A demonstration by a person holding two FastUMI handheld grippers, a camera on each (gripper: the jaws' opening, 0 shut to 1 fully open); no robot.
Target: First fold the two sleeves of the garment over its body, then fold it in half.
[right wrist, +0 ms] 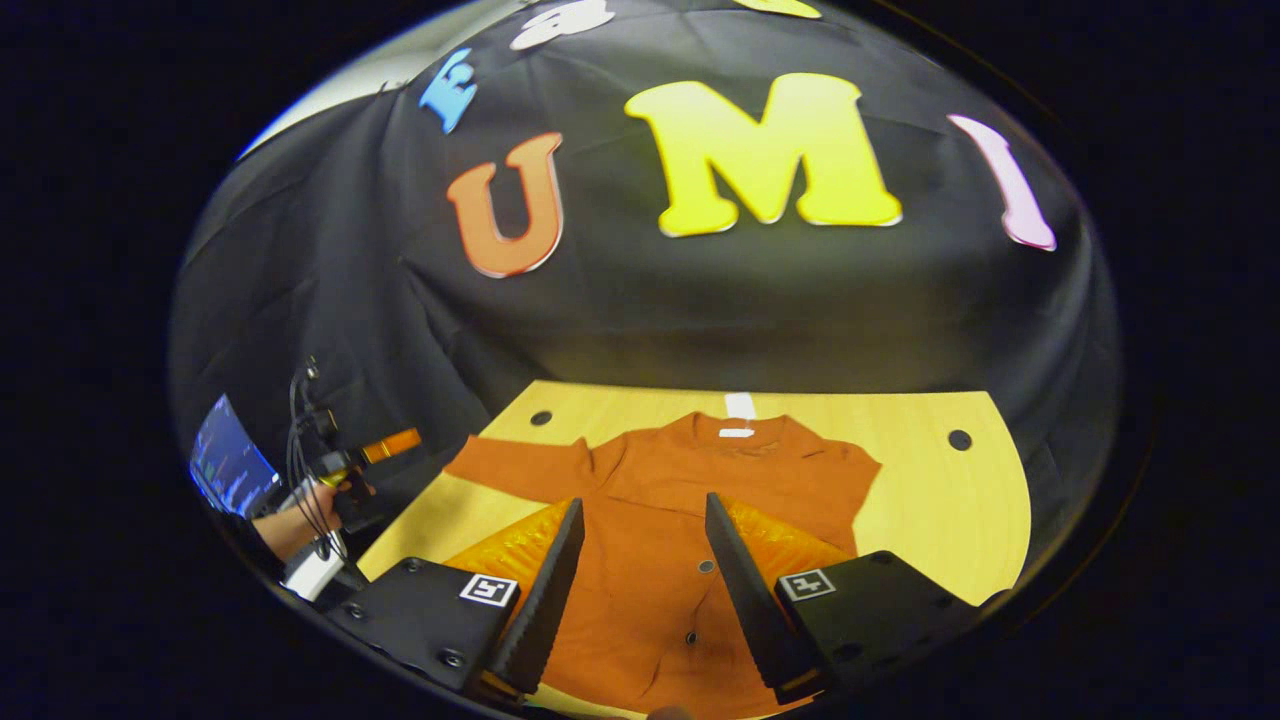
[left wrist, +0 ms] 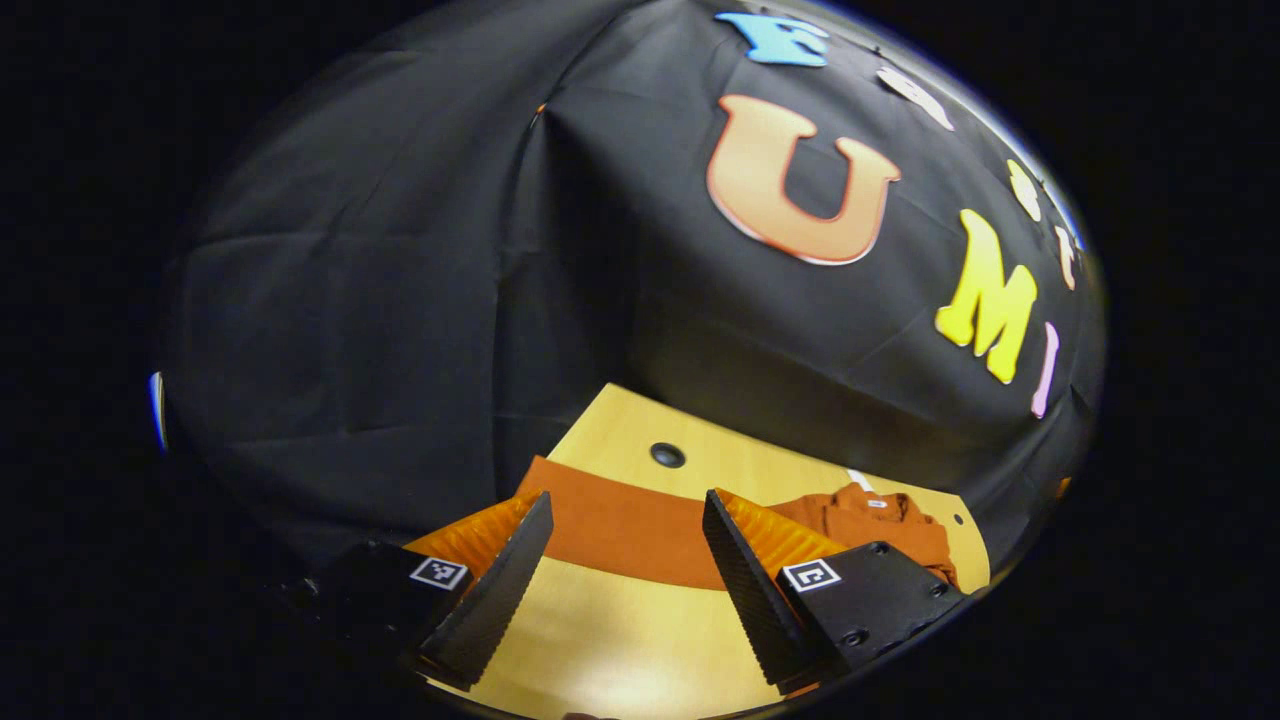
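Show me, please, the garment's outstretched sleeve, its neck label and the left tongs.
outstretched sleeve [left wrist: 620,530], left gripper view, mid-sleeve.
neck label [right wrist: 737,432], right gripper view, the label's centre.
left tongs [left wrist: 625,580], left gripper view, midway between fingertips.

No readable text; the white tag [right wrist: 739,411] at the garment [right wrist: 660,500] collar is illegible

Light wooden table [right wrist: 930,500] with small dark round holes near the far edge, orange buttoned garment [right wrist: 690,500] spread flat on it, one sleeve [left wrist: 610,525] stretched sideways across the wood
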